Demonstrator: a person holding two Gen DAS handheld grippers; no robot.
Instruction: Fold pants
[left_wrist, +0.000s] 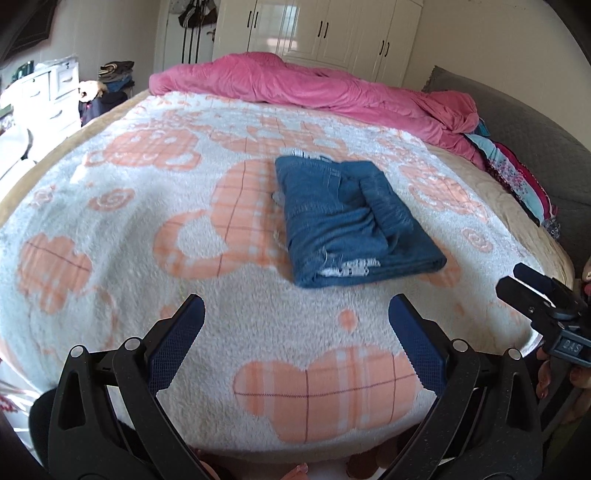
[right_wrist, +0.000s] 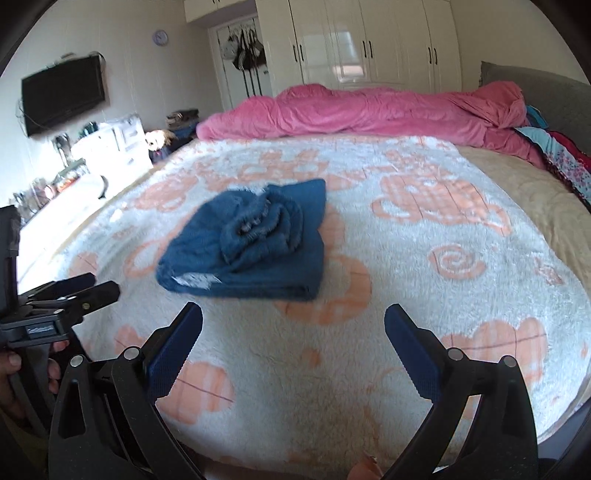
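The pants lie folded into a compact blue packet on the bed's fleecy blanket, ahead of both tongs and apart from them. They sit a little right of centre before the left tongs and left of centre before the right tongs. Both tongs stand wide open with nothing between their jaws, held back near the bed's near edge.

The folding looks done, so the risk is in any further touch. The top layer is a loose, bunched roll, not flat. A nudge or a one-sided lift would likely let it slide off or spring open. The deep pile could also drag the bottom layer if the packet were pushed rather than lifted.

The packet's long axis runs roughly away from the tongs, angled slightly. The frayed, pale-threaded end faces the tongs. The far end shows a pale fringe too; which end is the waist I cannot tell.

A pink quilt lies bunched well beyond.
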